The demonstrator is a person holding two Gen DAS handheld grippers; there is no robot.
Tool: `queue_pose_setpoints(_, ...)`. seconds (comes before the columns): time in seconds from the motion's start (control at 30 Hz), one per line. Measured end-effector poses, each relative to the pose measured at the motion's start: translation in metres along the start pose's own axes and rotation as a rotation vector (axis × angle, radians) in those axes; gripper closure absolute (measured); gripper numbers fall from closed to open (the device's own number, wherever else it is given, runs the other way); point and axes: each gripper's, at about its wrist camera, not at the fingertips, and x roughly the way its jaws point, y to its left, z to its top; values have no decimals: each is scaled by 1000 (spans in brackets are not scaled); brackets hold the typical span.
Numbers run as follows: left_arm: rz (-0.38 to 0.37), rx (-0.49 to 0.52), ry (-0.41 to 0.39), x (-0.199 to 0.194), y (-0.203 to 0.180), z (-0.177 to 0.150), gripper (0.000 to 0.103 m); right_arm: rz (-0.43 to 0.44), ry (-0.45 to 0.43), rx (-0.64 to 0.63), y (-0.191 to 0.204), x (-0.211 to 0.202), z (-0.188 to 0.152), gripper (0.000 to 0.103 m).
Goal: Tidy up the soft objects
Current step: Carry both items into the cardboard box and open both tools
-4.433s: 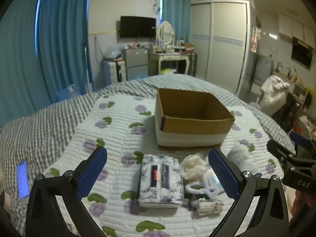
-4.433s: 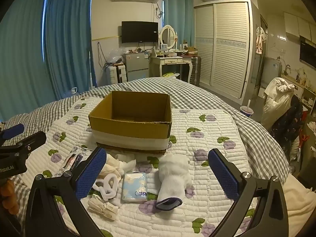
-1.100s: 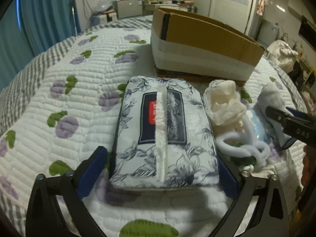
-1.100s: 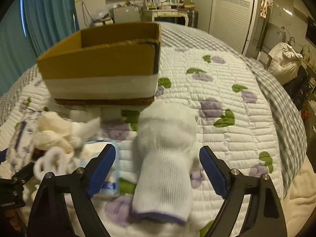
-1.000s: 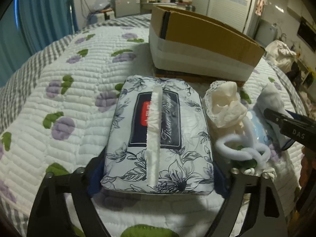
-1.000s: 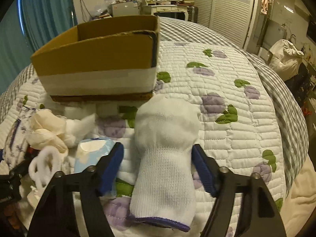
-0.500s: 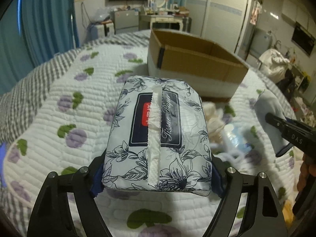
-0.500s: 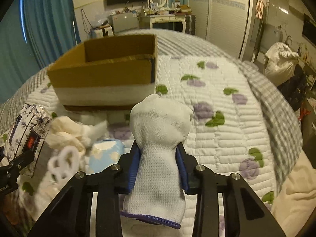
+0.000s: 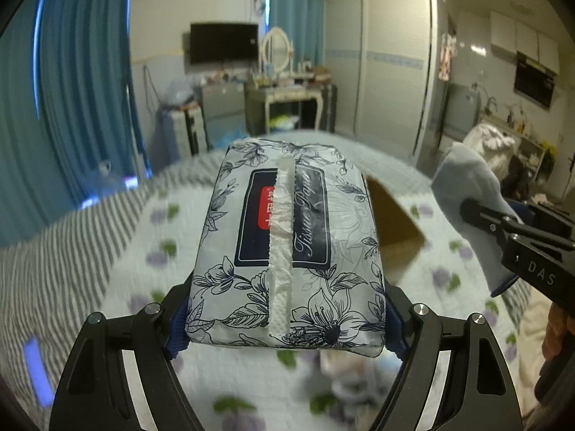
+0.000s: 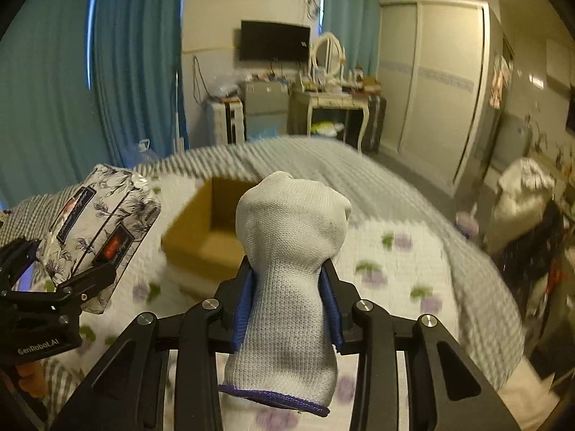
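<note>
Both loads are now lifted clear of the quilt (image 10: 402, 251): left gripper (image 9: 285, 318) clamps the tissue pack (image 9: 287, 244), right gripper (image 10: 287, 301) clamps the rolled white sock (image 10: 287, 287), the cardboard box (image 10: 208, 237) ahead, likely next.

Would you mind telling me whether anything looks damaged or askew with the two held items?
Nothing stands out: the tissue pack sits intact in the left hand-held gripper, the white sock in the right hand-held gripper.

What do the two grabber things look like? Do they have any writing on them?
Both are black frames with silver screws and blue padded fingers. The left gripper says "GenRobot.AI" in white; the right gripper says "DAS". No cables show.
</note>
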Motion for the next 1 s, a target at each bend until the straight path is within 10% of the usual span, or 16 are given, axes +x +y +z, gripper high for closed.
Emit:
queue_pose_setpoints(0.3,-23,4,21,86,-5,51,22,62,-9,37,-11,78,65,68)
queue_pose_setpoints(0.67,-89,9,146,171,-24,39,19,117,124,142,-44,181,33,68)
queue_pose_setpoints(0.8,-77,-25,111,173,-22,37,0,123,132,171,-52,186,28,58)
queue_pose_setpoints(0.9,-48,11,116,165,-28,39,0,112,117,181,-54,179,30,36)
queue_pose_setpoints(1.0,-43,18,109,149,-27,45,0,96,92,173,-55,157,38,36)
